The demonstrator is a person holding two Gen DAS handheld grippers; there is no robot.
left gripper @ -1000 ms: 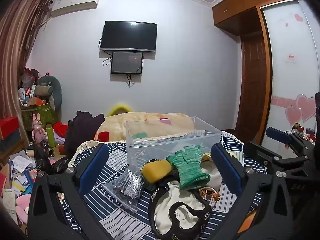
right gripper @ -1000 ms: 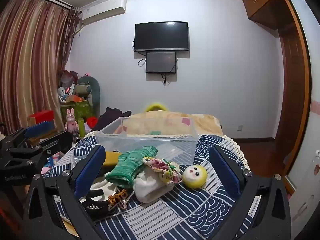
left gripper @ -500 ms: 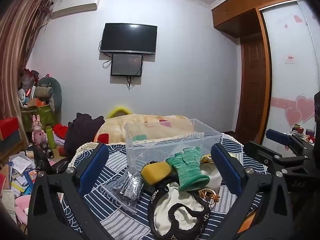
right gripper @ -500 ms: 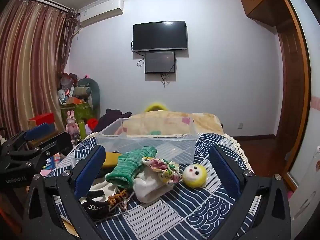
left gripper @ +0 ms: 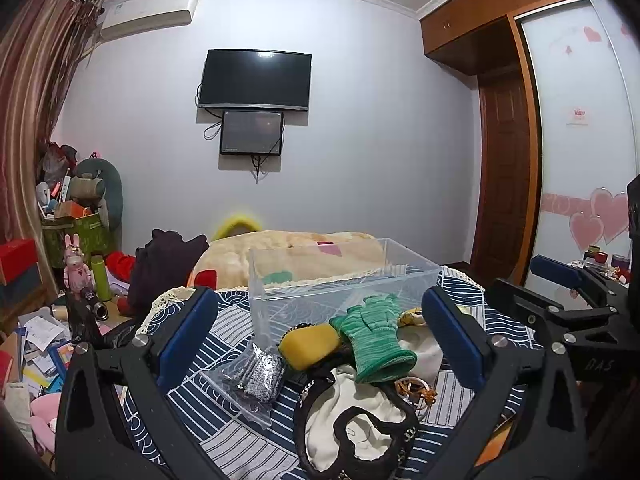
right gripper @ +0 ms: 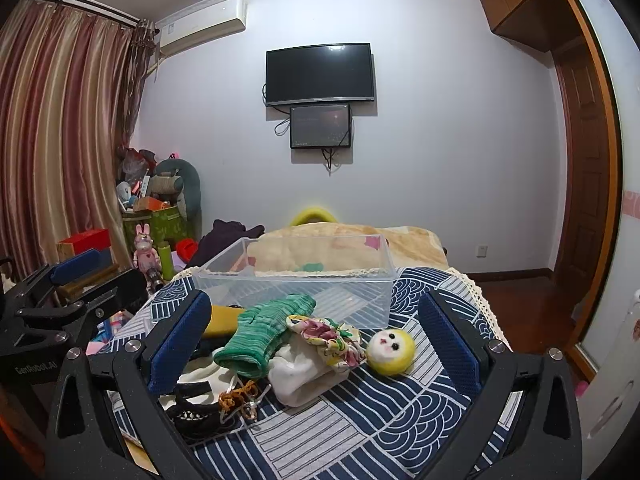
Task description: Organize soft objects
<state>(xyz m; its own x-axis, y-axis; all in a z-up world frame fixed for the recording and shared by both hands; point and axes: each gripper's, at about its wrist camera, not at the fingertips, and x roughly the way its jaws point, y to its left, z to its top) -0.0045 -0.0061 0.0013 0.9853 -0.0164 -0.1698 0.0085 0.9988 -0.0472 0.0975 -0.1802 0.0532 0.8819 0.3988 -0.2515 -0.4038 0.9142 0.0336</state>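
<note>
Right wrist view reads "GenRobot.AI" in pale letters on the black body of the left gripper, which juts in from the left edge with its blue-padded fingers spread and holding nothing. Left wrist view shows faint stamped characters on the right gripper at the right edge, too dim to read. The red mark on the white wardrobe door is also too small to read.

Both grippers hover level above the table, pointing toward the far wall. The left gripper's jaws stand wide apart around the pile, empty. The right gripper's jaws are equally wide, framing the pile and touching nothing.

The soft things lie heaped on the blue wave-patterned tablecloth, just in front of the clear plastic bin, which looks empty. A green knitted glove lies on top, over a yellow sponge and a white cloth. A floral scrunchie rests on that cloth, beside a yellow felt ball with a face. A black chain-trimmed strap loops over a cream garment at the near edge. A clear bag of silvery scrubbers lies to the left of the sponge.
</note>
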